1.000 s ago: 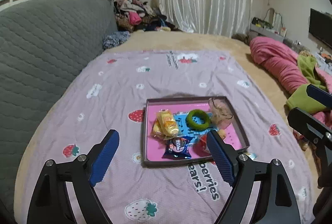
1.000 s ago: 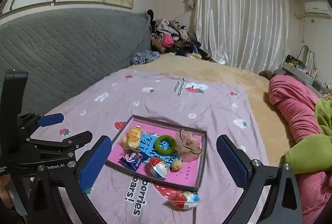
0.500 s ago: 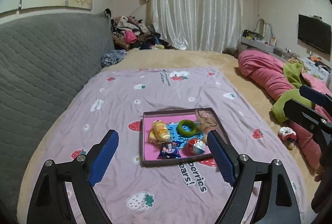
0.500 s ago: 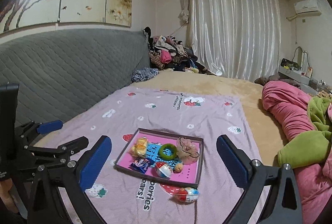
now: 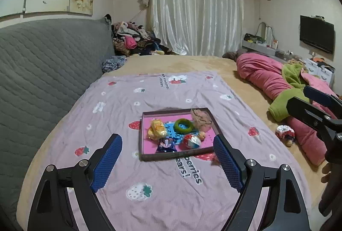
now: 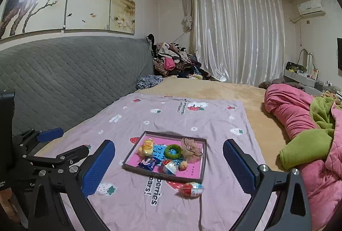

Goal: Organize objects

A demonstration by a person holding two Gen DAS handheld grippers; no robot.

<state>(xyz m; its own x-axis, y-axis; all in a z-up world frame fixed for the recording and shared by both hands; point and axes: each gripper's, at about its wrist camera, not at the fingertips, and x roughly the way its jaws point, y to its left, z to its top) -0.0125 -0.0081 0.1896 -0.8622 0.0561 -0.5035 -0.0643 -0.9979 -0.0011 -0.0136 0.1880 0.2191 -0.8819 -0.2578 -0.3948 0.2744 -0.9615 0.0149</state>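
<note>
Both hand-held grippers have drawn back and risen from the tray since a second ago, so the tray now looks smaller and more of the room shows above it. Its contents lie as they did.

The left gripper point(image 5: 167, 161) stands with its blue pads wide apart and nothing between them. The right gripper point(image 6: 168, 163) is likewise spread wide and empty; its pads frame the tray from a distance without touching anything.

The tray point(image 5: 143, 141) point(image 6: 204, 158) sits on a lilac strawberry-print blanket point(image 5: 128, 107) spread over the bed point(image 5: 192, 64), well ahead of both grippers. Inside it, on the pink floor, lie:
- a yellow snack pack point(image 5: 157, 128) at the left,
- a green ring point(image 5: 183, 126) in the middle,
- a beige scrunchie point(image 5: 201, 118) in the far right corner,
- a dark blue wrapper point(image 5: 166, 144) near the front wall,
- a red-and-white egg point(image 5: 191, 141) just beside the wrapper,
- a small tan ball point(image 5: 202, 135) next to that egg.

A second egg point(image 6: 191, 187) lies on the blanket outside the tray, near its front right corner. In the left view the right pad hides most of it.

A pink quilt point(image 5: 263, 74) and a green cloth point(image 5: 284, 100) are bunched along the bed's right side, well apart from the tray.
</note>
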